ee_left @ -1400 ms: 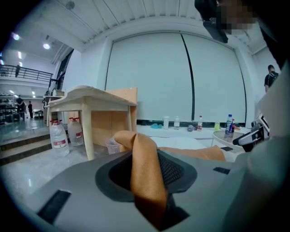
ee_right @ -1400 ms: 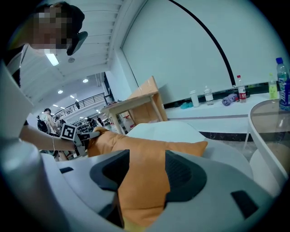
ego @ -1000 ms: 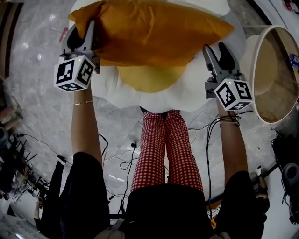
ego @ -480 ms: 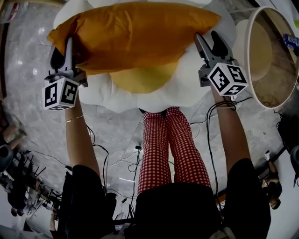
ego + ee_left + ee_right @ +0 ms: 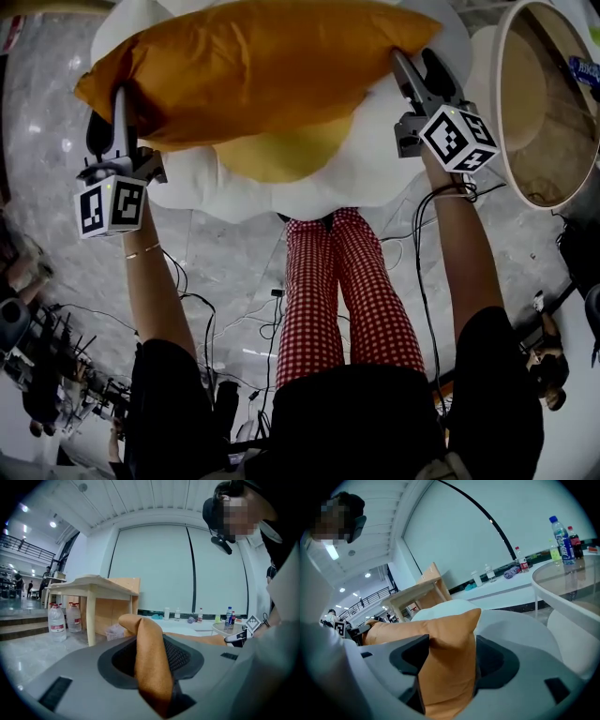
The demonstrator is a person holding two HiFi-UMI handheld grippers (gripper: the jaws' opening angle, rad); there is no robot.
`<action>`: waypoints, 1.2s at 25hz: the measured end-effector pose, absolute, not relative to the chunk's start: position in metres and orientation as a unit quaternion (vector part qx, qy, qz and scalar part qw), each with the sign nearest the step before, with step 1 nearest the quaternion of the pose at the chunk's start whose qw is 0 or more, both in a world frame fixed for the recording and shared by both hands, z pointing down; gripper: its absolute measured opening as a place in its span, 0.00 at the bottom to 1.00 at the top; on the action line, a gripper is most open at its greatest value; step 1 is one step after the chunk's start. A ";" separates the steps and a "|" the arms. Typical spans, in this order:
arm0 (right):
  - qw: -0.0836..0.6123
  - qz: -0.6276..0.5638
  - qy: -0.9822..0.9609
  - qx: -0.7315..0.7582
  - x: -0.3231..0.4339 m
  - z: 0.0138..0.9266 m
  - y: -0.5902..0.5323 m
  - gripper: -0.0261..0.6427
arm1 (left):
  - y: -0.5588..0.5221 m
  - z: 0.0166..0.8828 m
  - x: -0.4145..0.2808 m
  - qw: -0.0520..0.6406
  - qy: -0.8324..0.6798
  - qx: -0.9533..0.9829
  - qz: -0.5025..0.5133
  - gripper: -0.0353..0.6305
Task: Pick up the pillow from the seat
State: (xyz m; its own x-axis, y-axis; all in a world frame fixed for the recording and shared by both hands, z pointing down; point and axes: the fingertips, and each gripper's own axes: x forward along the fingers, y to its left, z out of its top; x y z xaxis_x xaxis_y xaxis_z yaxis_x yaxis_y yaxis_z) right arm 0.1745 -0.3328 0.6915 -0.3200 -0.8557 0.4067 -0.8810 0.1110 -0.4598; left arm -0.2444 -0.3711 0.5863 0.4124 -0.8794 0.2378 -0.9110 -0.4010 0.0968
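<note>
Pillow (image 5: pixel 253 70) spans over the white seat (image 5: pixel 309 192). Left gripper (image 5: pixel 119 111) is clamped on its left corner. Right gripper (image 5: pixel 418 71) jaws have just been opening; the right corner stands loose between them.

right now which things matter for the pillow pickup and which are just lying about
In the job: pillow; seat; left gripper, shut on pillow; right gripper, jaws just opening round its corner.
Lying about: round table; bottles; water jugs.

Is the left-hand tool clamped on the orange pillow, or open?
Clamped: the left gripper has its fingers pinching a creased corner of the pillow.
</note>
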 end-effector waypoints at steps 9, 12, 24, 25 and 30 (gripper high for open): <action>-0.061 0.366 -0.766 0.524 0.163 0.694 -0.339 0.52 | -0.367 0.581 -0.241 0.108 -0.532 0.837 0.070 0.28; -0.067 0.370 -0.768 0.518 0.160 0.694 -0.342 0.52 | -0.365 0.580 -0.241 0.106 -0.530 0.838 0.071 0.28; -0.059 0.376 -0.751 0.540 0.154 0.698 -0.348 0.46 | -0.363 0.582 -0.242 0.111 -0.536 0.835 0.066 0.28; -0.055 0.375 -0.751 0.541 0.153 0.698 -0.348 0.44 | -0.363 0.582 -0.242 0.111 -0.536 0.834 0.065 0.28; -0.048 0.373 -0.745 0.551 0.146 0.696 -0.340 0.31 | -0.355 0.582 -0.248 0.109 -0.541 0.831 0.065 0.28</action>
